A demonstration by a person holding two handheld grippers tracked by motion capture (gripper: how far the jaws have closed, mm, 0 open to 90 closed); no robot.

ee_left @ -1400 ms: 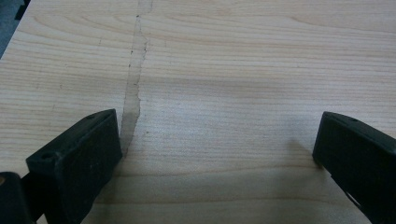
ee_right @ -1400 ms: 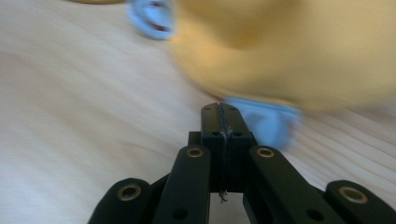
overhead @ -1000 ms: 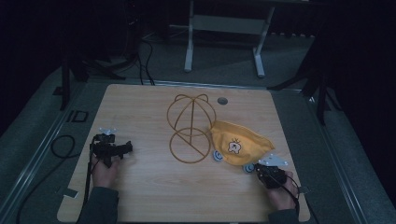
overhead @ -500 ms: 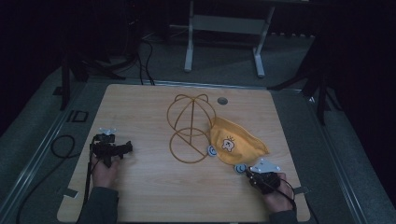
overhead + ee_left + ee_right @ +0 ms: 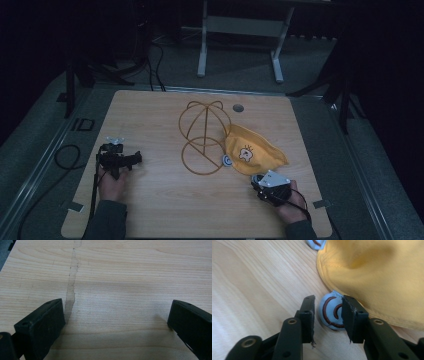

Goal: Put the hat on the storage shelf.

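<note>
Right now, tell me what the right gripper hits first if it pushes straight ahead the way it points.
Probably the blue ear flap of the yellow hat, lying just beyond the right gripper, whose jaws have just been opening with nothing between them. Depth is hard to judge.

The wooden table (image 5: pixel 150 210) is bare wood on its left half. The wire hat stand (image 5: pixel 204 137) stands in the middle, with the yellow hat (image 5: pixel 255 152) just beside it, blocking the right side.
</note>
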